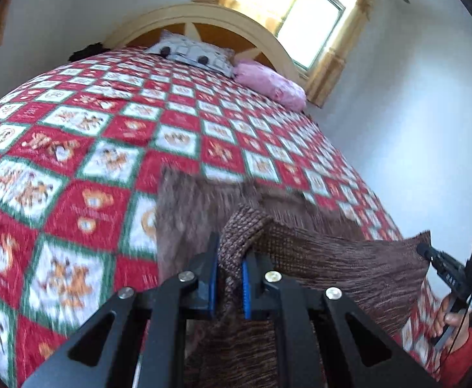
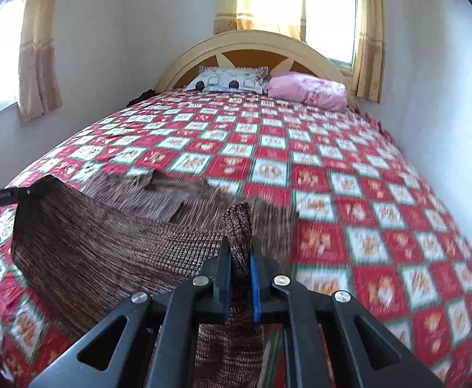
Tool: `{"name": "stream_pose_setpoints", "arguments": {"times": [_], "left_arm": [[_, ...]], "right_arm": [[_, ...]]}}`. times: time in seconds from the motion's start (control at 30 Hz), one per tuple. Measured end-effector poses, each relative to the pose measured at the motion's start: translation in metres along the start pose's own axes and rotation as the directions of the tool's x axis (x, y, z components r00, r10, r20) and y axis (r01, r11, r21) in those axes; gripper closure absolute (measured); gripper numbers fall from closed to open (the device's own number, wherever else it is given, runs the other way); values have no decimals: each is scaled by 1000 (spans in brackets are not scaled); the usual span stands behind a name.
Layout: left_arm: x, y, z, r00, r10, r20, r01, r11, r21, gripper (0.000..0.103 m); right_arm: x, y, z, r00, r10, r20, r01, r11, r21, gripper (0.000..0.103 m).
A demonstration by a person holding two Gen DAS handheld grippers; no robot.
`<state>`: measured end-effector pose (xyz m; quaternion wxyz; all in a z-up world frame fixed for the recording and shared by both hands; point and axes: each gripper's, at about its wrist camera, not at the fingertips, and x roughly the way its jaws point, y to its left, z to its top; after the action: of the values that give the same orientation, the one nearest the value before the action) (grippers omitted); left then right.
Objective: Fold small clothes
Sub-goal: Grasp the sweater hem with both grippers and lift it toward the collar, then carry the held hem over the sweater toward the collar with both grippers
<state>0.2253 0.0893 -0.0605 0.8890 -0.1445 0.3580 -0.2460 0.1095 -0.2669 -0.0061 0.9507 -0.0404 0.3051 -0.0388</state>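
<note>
A small brown knitted garment [image 1: 349,268] hangs stretched between both grippers above the checked bed cover [image 1: 74,148]. My left gripper [image 1: 230,252] is shut on one corner of the garment, with knit bunched between its blue pads. My right gripper [image 2: 239,252] is shut on the other corner of the brown garment [image 2: 106,242]. In the left wrist view the right gripper [image 1: 425,250] shows at the far right, pinching the cloth's edge, held by a hand in a red sleeve. In the right wrist view the left gripper [image 2: 30,191] shows at the far left, gripping the cloth's corner. The garment's far edge trails on the bed.
The bed cover [image 2: 349,168] is a red, white and green check. A patterned white pillow [image 2: 229,82] and a pink pillow [image 2: 310,92] lie by the arched headboard [image 2: 248,43]. White walls flank the bed, with curtained windows [image 2: 331,16] behind and to the left.
</note>
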Motion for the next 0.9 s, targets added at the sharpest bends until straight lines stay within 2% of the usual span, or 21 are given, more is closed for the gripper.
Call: {"name": "stream_pose_setpoints", "arguments": {"times": [0.17, 0.3, 0.37, 0.47, 0.53, 0.57, 0.6, 0.67, 0.73, 0.83, 0.9], "left_arm": [[31, 10, 38, 996, 76, 43, -74, 997, -33, 96], [58, 17, 59, 985, 157, 77, -154, 987, -43, 96], [73, 21, 59, 984, 171, 43, -169, 984, -51, 96], [82, 21, 52, 992, 122, -29, -123, 992, -29, 96], [84, 14, 43, 992, 110, -65, -106, 992, 73, 88], [84, 12, 40, 991, 106, -79, -98, 990, 101, 80], [86, 9, 34, 990, 101, -100, -87, 987, 134, 67], [91, 4, 23, 985, 108, -131, -83, 979, 188, 51], [96, 2, 16, 981, 115, -156, -81, 974, 212, 51], [107, 5, 9, 971, 120, -206, -81, 979, 187, 51], [108, 4, 7, 969, 143, -200, -104, 976, 192, 51]], "right_arm": [[48, -9, 43, 998, -47, 30, 48, 998, -34, 94], [96, -15, 55, 996, -86, 34, 87, 996, -32, 94], [124, -17, 50, 994, -106, 0, 106, 994, -20, 94], [136, -20, 36, 995, -84, -49, 86, 996, 28, 94], [129, -17, 29, 995, -91, -42, 91, 996, 0, 94], [124, -16, 24, 995, -89, -37, 89, 996, -8, 94], [119, -16, 20, 996, -82, -36, 82, 997, -5, 94], [113, -18, 14, 997, -67, -42, 68, 998, 16, 94], [111, -19, 10, 997, -60, -49, 61, 998, 24, 94], [110, -17, 7, 997, -63, -54, 64, 998, 24, 94], [109, -17, 5, 997, -59, -57, 61, 997, 36, 94]]}}
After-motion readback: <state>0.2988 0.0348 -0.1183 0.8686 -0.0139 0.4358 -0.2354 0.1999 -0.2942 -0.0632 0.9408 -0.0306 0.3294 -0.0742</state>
